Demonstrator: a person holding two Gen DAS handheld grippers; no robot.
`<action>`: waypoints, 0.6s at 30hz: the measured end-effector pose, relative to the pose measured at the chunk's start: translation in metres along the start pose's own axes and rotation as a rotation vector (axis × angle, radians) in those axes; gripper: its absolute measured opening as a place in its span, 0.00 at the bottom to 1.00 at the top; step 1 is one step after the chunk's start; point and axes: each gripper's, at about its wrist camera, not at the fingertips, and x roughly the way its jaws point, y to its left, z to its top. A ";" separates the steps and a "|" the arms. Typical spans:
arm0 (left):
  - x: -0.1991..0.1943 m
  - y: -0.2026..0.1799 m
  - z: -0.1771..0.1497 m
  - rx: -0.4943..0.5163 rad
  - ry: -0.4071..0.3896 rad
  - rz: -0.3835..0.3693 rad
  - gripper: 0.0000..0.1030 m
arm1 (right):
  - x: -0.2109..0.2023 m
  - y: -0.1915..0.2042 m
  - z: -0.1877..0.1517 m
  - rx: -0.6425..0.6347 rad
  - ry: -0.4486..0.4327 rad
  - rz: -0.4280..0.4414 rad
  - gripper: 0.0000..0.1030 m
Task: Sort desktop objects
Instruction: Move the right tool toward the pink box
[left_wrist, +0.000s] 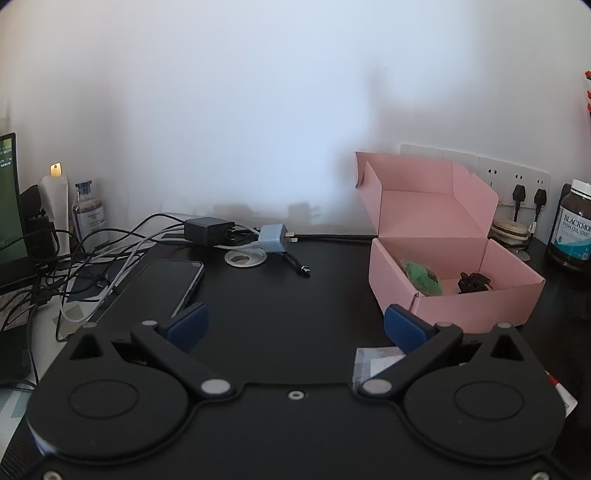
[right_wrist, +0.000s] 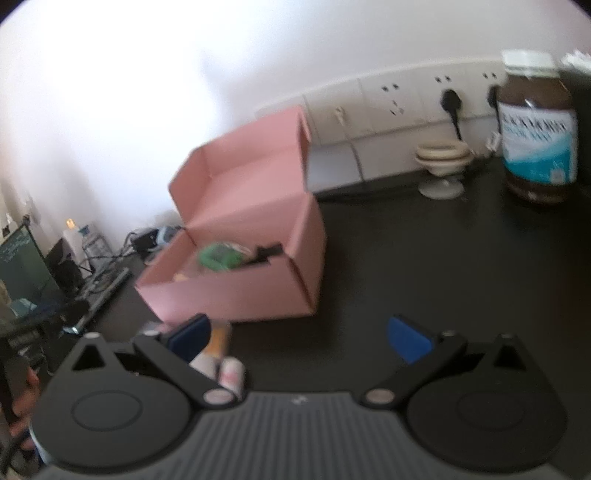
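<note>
Both grippers hang over a dark tabletop with their jaws spread wide and nothing between them. Ahead of the left gripper and off to the right of its jaws stands an open pink box, its lid tipped back toward the wall; inside lie a green object and a small dark object, near each other but apart. Just beyond the left jaw a black phone lies flat, and further ahead sit a black power adapter and a light blue charger among tangled cables, with a round metal grommet in the tabletop just in front of them. A piece of paper shows under the right jaw linkage. To the far right of the box stands a brown supplement bottle. The right gripper faces the same pink box, which stands ahead and left of its jaws, the green object visible inside. By its left jaw lie blurred items, one orange-yellow and one pink and white; what they are cannot be told. The brown bottle stands far ahead to the right, a small cream stand just left of it
</note>
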 end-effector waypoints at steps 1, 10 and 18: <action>0.000 -0.001 0.000 0.002 0.000 0.001 1.00 | 0.001 0.005 0.005 -0.007 0.000 0.003 0.99; 0.001 -0.004 -0.003 0.021 -0.010 0.020 1.00 | 0.033 0.052 0.029 -0.106 -0.005 -0.060 0.99; 0.000 -0.004 -0.002 0.021 -0.012 0.014 1.00 | 0.065 0.048 0.034 -0.079 0.061 -0.081 0.99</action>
